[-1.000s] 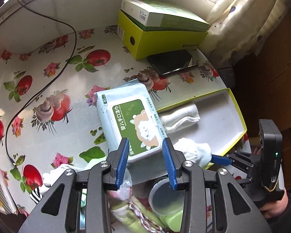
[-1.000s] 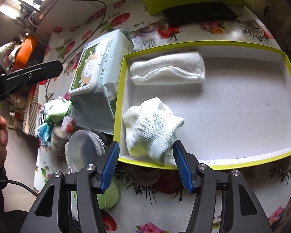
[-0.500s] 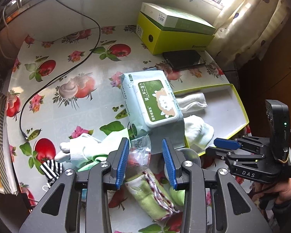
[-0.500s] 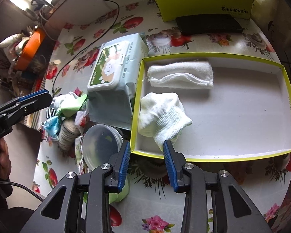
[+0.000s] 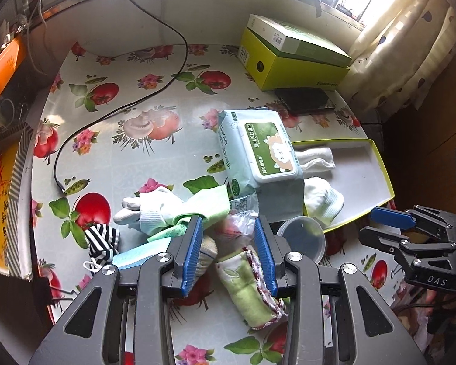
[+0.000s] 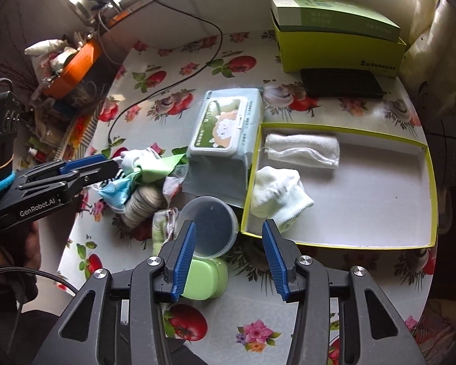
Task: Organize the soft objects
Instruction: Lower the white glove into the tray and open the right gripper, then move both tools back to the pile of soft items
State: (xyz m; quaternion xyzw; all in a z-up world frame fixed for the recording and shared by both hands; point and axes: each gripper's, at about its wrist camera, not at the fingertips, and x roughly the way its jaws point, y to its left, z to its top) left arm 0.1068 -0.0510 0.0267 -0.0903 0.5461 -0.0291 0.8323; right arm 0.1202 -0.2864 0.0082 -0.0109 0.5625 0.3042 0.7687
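Clutter packs the flowered tablecloth (image 5: 130, 140): a wet-wipes pack (image 5: 258, 152) sits ahead of the left gripper (image 5: 229, 254), leaning on the yellow-rimmed tray (image 6: 428, 182), with a black cable (image 5: 112, 112) trailing off far left and a green box (image 5: 295, 57) plus a black wallet-like item (image 5: 304, 100) at the far edge. A clear plastic lid (image 6: 209, 222) over a green soap case (image 6: 203, 276) lies right between the right gripper (image 6: 228, 261) and the soft pile.

Left gripper jaws are wide apart, nothing held; between and just past its fingertips lie a crinkly plastic bag (image 5: 237, 228) and a rolled green towel (image 5: 252, 289). Just left of its tips: a green cloth (image 5: 203, 210), a white glove (image 5: 149, 210), a striped sock (image 5: 101, 240) and a blue face mask (image 5: 139, 254).

Right gripper jaws also wide, empty. The white knit glove (image 6: 279, 194) lies inside the tray's near-left corner, just ahead of the right fingertip, not touching; a folded white towel (image 6: 301, 149) rests further in.
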